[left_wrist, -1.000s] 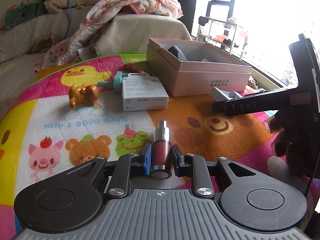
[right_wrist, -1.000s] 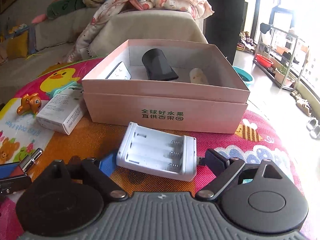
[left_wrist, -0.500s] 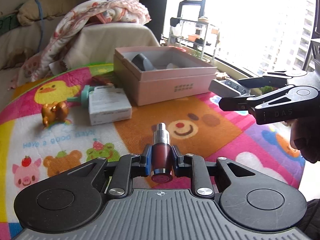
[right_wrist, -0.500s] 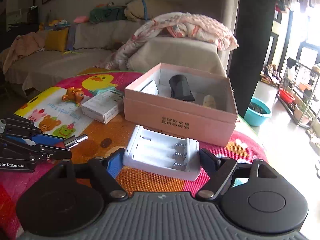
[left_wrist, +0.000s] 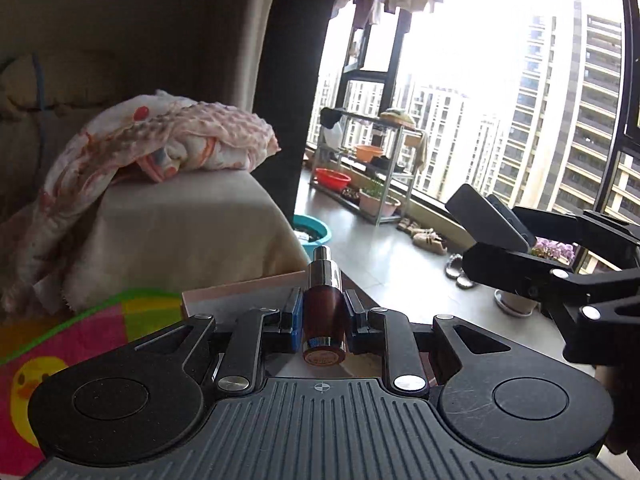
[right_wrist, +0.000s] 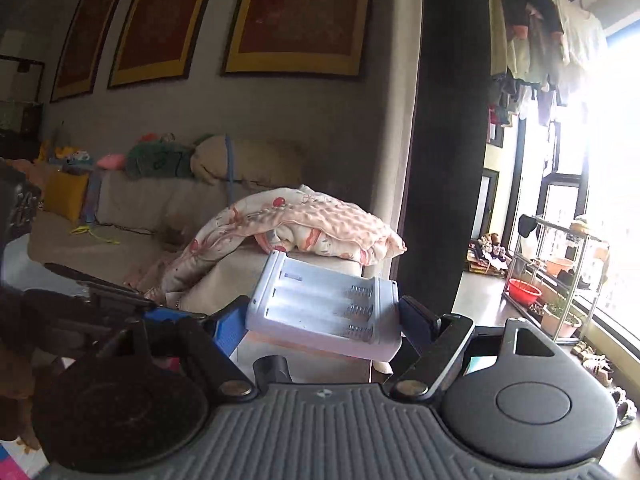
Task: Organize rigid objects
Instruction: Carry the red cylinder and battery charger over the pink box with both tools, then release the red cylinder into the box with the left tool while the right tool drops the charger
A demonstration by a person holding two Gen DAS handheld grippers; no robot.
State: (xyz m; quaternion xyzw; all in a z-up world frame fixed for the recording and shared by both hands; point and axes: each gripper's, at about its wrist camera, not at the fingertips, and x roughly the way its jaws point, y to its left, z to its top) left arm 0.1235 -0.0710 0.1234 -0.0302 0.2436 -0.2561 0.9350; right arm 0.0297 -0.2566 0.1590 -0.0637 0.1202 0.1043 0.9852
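Above the near edge of the pink box [left_wrist: 244, 286], the left gripper [left_wrist: 323, 314] was clenched on a small dark-red bottle [left_wrist: 323, 320], its long axis running straight out along the fingers, silver nozzle forward and base toward the camera. Only a strip of the box rim showed past the left finger, with the play mat [left_wrist: 60, 340] below and left of it, so the box appeared to lie just ahead of and beneath the bottle. The right gripper [right_wrist: 324, 322] was grasping a white battery holder [right_wrist: 324, 308] across its width, the tray tilted with its spring end toward the right finger and its open face up. In the right wrist view a pale pink surface showed directly under the holder, probably the same box, though too little of it was visible to be sure. In the left wrist view the right gripper [left_wrist: 492, 240] stood off to the right and somewhat higher. Both items seemed carried high and level with the room, not yet lowered. Judging by the rim, the left hand looked nearer to the box opening, and its bottle would need tipping nozzle-down or lowering flat to go in; how far the right hand stood from the opening could not be told.
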